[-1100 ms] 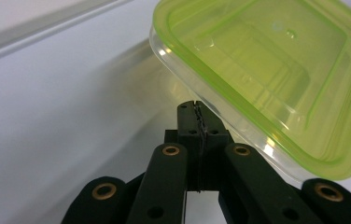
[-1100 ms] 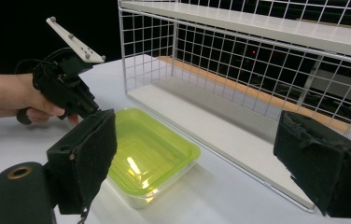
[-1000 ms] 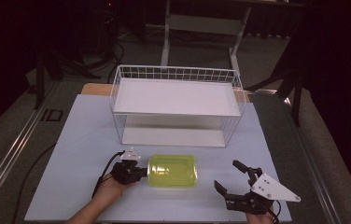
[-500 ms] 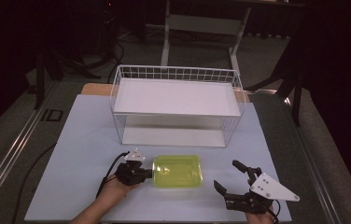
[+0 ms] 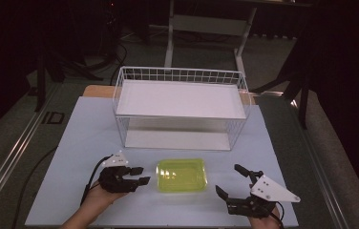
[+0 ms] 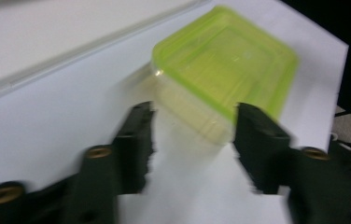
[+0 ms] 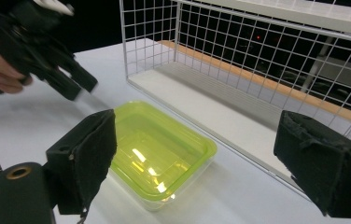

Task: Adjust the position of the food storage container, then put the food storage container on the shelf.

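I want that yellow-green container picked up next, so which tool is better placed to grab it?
Probably left. The left tool sits open right beside the container, jaws pointing at its edge. The right tool is open too, but farther off.

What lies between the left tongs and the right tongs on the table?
In the high view, the yellow-green container sits on the table between the left tongs and the right tongs; neither touches it.

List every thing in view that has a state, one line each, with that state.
Yellow-green container: flat on the table, lid on, untouched.
Left gripper: open, beside the container, holding nothing.
Right gripper: open wide, holding nothing.
Wire rack: upright, both shelves bare.
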